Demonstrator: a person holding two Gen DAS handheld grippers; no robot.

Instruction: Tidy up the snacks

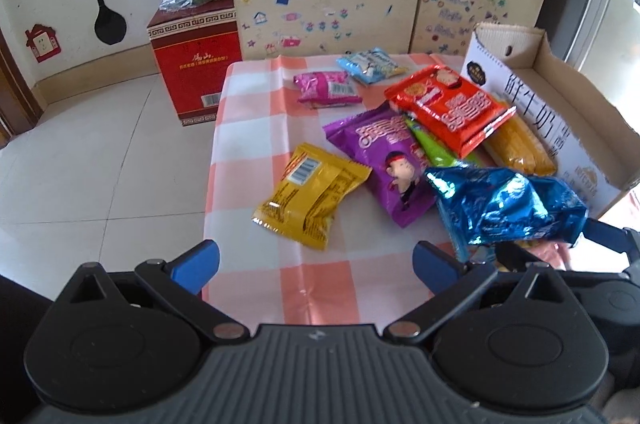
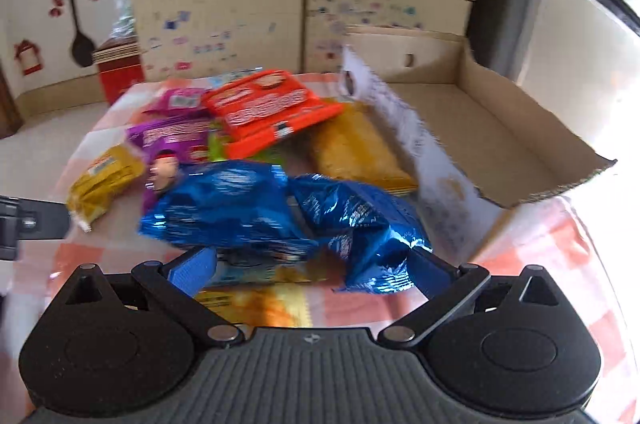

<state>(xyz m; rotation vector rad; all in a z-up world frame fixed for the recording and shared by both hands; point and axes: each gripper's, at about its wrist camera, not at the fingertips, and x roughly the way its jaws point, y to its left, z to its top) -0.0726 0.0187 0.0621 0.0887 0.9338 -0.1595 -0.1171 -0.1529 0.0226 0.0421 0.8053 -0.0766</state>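
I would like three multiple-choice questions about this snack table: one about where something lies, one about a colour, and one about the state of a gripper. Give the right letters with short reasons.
1. Where does the red snack bag lie?
A. inside the cardboard box
B. on top of other packets, beside the box
C. on the floor

2. What colour is the crinkled foil bag nearest the right gripper?
A. blue
B. green
C. white

3. How does the left gripper stand?
A. shut on the yellow packet
B. shut on nothing
C. open, holding nothing

Answers:
1 B: it rests across the purple bag and others, outside the cardboard box.
2 A: the foil is shiny blue.
3 C: its fingers are wide apart over bare tablecloth, short of the yellow packet.
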